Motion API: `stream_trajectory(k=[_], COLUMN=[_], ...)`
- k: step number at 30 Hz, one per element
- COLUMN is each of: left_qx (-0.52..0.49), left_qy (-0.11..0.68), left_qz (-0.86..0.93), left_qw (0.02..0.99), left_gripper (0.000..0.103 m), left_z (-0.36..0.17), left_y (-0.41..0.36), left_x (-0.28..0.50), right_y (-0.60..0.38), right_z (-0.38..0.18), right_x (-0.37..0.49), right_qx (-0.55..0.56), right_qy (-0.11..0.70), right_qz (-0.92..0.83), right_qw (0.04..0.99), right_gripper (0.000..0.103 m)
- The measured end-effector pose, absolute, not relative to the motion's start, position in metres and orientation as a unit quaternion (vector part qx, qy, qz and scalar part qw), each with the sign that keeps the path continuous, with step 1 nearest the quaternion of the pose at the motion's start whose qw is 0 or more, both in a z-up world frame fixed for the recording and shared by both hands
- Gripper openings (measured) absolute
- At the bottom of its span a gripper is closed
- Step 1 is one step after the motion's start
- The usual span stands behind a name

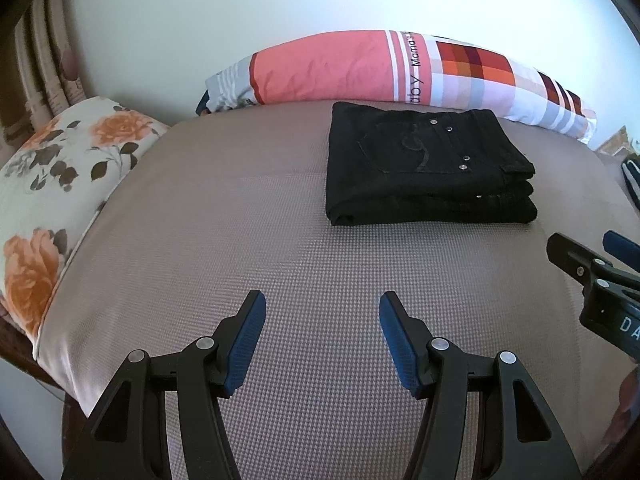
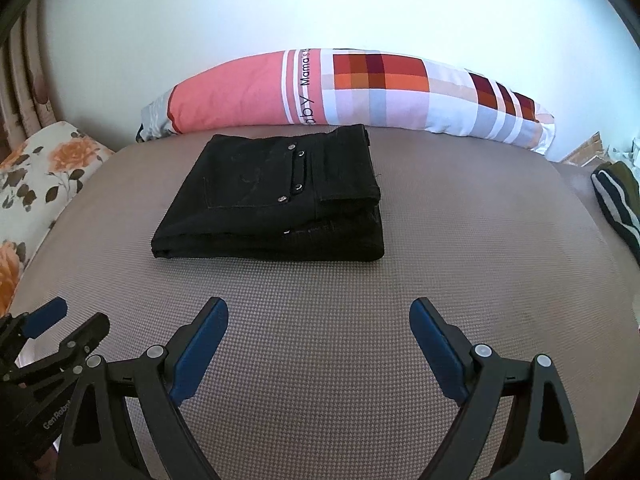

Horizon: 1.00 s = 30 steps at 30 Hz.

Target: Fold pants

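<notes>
The pants [image 2: 272, 196] lie folded on the bed [image 2: 440, 240]. Left gripper [image 1: 322, 312] and right gripper [image 2: 318, 316] hover nearby, jaws apart, empty.

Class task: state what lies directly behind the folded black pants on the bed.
Behind the black pants lies a long pink and checked pillow against the wall. The pants hide a strip of its lower edge.
</notes>
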State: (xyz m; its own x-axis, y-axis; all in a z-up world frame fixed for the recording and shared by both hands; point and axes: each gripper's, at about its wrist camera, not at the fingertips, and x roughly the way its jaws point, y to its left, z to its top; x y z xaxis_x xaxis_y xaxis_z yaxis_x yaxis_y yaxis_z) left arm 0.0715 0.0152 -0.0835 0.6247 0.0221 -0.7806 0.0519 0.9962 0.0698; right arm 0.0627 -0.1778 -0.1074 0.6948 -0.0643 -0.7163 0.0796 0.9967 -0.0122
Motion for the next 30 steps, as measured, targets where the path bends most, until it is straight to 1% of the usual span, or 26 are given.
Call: stream_trajectory(k=[30], left_qx=[0.052], left_qy=[0.440], left_qz=[-0.012], left_qw=[0.897], left_gripper=[0.060], left_z=[-0.0905], left_y=[0.0118], left_x=[0.0662], right_y=[-0.1705], right_z=[-0.1172], right_x=[0.0631], right_qx=[0.004], right_qy=[0.402], right_qz=[-0.034], right_qw=[0.915], right_gripper=[0.091])
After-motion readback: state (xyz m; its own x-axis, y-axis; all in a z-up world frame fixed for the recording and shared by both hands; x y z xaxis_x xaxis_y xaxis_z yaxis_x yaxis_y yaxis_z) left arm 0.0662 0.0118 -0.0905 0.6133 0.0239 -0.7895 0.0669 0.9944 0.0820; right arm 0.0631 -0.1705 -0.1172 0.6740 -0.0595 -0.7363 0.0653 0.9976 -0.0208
